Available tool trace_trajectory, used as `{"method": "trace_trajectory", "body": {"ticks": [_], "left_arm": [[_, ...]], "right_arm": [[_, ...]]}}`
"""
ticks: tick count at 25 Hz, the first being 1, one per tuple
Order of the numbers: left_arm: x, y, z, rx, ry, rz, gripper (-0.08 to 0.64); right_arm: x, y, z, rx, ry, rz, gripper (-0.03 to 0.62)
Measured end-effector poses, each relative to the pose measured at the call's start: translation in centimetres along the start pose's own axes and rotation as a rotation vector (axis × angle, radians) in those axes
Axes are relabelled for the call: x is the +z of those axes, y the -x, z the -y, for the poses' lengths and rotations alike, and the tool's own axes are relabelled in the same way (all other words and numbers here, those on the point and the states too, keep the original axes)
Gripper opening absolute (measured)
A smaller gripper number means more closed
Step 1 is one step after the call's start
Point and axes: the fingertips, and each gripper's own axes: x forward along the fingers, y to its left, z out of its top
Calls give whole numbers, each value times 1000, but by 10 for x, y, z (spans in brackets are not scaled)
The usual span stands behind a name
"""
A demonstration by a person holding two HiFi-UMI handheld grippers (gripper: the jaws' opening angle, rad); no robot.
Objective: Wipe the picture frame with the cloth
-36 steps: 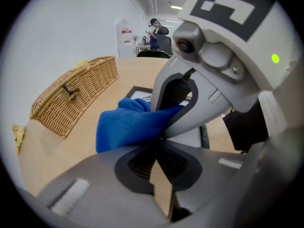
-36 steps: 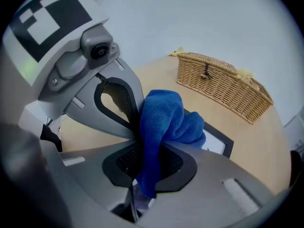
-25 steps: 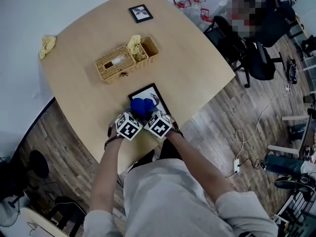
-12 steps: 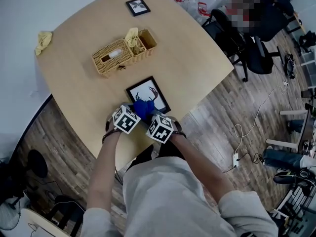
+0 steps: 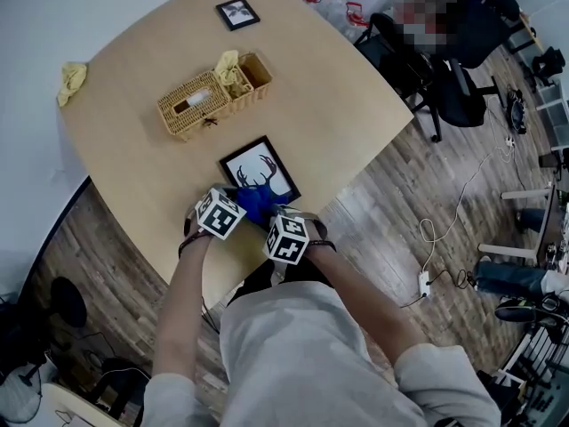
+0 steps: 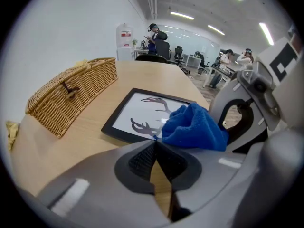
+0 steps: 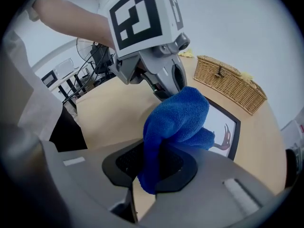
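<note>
As the right tongs point(image 7: 153, 164), pinching the blue cloth point(image 5: 256, 205), slid back to the 6 o'clock edge of the picture frame point(image 5: 260, 169) on the counter point(image 5: 338, 87), one wipe looks done; the left tongs point(image 6: 155, 156) are closed, empty.

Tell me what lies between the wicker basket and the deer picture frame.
Nothing: only bare table between basket and frame, seen in the head view.

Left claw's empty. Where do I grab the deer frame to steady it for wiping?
Likely the frame's left rim, coming low from the left claw's side: it lies flat on the table, leaving only the thin edge, and the cloth hides its near-right corner.
</note>
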Motion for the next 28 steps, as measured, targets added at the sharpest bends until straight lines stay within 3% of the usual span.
{"method": "trace_trajectory", "body": {"ticks": [9, 15, 21, 24, 28], "left_arm": [[1, 2, 3, -1, -9, 0, 54], [0, 1, 3, 0, -10, 2, 54], [0, 0, 1, -4, -12, 3, 54], [6, 5, -3, -12, 50, 14, 52], [-1, 20, -8, 52, 186, 45, 52]], "right_arm": [[-5, 2, -11, -8, -18, 26, 52], [-34, 14, 9, -55, -73, 0, 52], [-82, 32, 34, -145, -160, -92, 52], [-102, 51, 43, -177, -224, -102, 54], [-113, 79, 54, -209, -320, -39, 54]]}}
